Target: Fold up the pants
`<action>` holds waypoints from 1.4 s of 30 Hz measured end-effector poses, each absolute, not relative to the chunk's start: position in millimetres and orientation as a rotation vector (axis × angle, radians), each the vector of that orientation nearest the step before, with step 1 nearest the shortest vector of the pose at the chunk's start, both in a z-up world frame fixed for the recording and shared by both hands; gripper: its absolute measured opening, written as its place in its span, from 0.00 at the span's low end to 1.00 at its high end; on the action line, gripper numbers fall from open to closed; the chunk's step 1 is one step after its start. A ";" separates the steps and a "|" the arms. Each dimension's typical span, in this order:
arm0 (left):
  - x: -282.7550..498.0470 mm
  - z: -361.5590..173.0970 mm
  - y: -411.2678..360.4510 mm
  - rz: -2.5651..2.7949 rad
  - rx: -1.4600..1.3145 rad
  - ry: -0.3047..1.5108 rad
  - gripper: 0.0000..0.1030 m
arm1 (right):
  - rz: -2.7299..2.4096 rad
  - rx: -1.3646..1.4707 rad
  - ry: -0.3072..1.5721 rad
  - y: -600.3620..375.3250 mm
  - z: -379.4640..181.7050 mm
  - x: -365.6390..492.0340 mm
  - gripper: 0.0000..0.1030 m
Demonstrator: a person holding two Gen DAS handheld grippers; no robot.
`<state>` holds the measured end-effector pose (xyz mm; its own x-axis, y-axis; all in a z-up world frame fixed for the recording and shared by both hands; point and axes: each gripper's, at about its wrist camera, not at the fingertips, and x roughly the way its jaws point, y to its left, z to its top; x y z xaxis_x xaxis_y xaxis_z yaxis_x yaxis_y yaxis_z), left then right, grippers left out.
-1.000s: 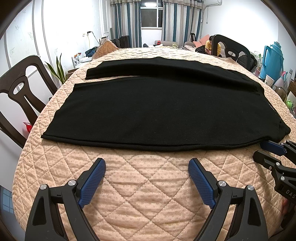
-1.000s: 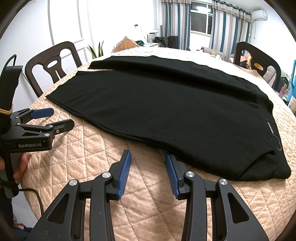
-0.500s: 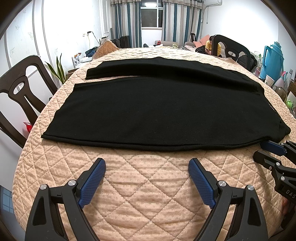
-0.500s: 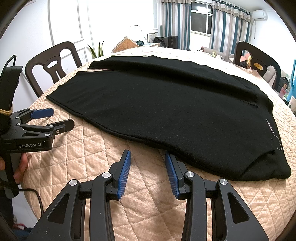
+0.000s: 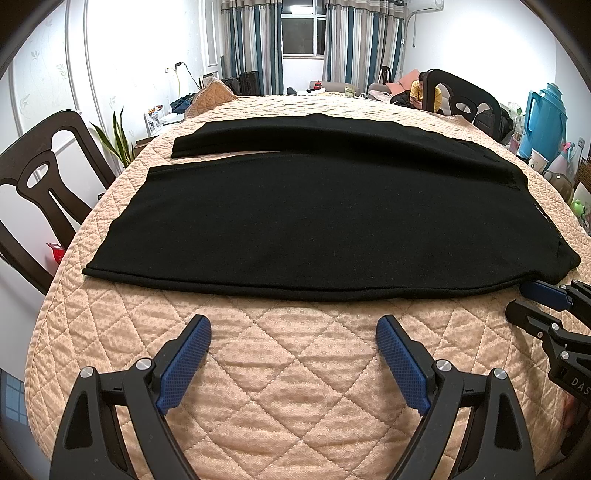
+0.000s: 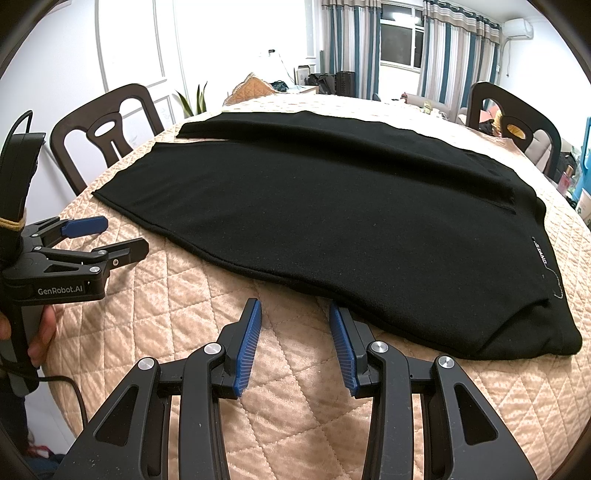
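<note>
We look across a round table (image 5: 295,369) under a peach quilted cover, with dark wooden chairs (image 5: 40,177) drawn up at its left edge and at its far right side (image 6: 513,122). The white panelled walls (image 5: 122,48) are brightly lit, and at the far end a dark window (image 5: 303,35) sits between blue-and-grey striped curtains (image 5: 251,40), with an air conditioner (image 6: 517,27) high in the corner. A spiky green plant (image 5: 118,136) stands by the left wall, and a blue thermos jug (image 5: 546,118) on the right among small clutter.
</note>
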<state>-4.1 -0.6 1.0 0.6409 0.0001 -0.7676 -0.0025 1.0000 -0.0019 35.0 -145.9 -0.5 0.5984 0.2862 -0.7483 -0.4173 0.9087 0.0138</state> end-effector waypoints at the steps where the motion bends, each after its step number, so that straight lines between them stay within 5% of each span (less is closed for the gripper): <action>1: -4.2 1.1 -0.6 0.001 -0.003 0.875 0.90 | 0.410 -0.170 0.835 -145.8 -0.6 34.9 0.38; 42: -4.4 0.9 -0.8 0.002 -0.002 0.875 0.90 | 0.418 -0.180 0.844 -141.6 -1.0 34.9 0.42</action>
<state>-4.4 -0.8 0.9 0.6413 0.0009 -0.7673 -0.0028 1.0000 -0.0011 34.9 -141.6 -1.0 0.5899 0.2865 -0.7549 -0.4267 0.9043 0.0097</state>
